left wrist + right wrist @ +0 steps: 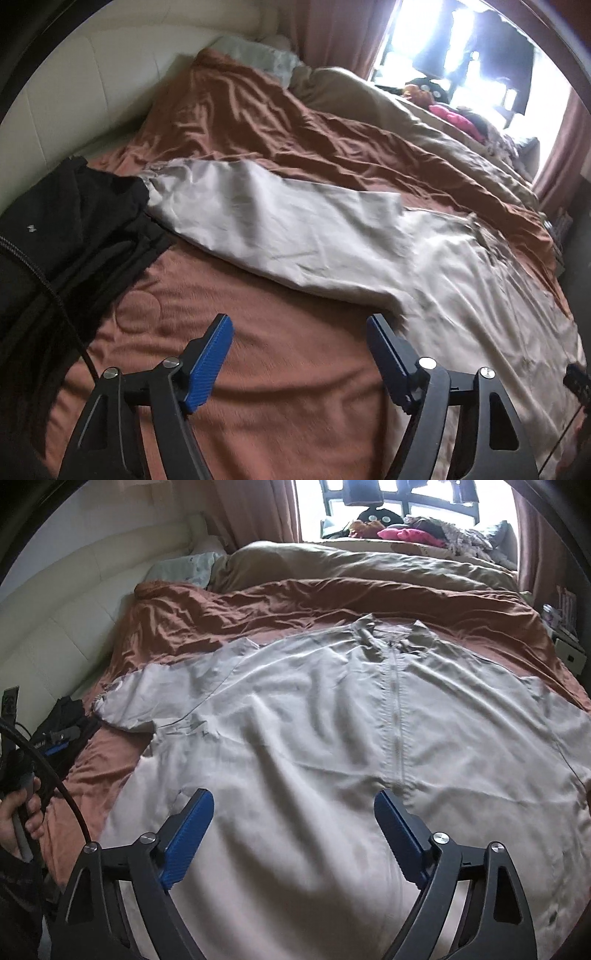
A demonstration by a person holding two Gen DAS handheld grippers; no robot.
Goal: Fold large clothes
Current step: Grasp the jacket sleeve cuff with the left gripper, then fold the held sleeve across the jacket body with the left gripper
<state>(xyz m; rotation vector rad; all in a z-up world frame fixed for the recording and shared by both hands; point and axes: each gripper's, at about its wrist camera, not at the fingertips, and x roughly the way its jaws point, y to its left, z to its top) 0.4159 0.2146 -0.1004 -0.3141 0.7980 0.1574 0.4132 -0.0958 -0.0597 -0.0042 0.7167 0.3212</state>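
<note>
A bed [258, 602] with rumpled rust-brown sheets and a tan duvet [369, 566] stands against a white padded headboard [74, 602] at left; daylight floods a far window [424, 506] framed by pink curtains [258, 509].

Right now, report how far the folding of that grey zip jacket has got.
Done: the grey jacket lies spread flat, zip up, on the rust bedspread, its sleeve stretched out sideways. In hand: nothing; the left tool and right tool are both open, pads clear of the cloth. Left: every fold, with no sleeve yet turned in.
</note>
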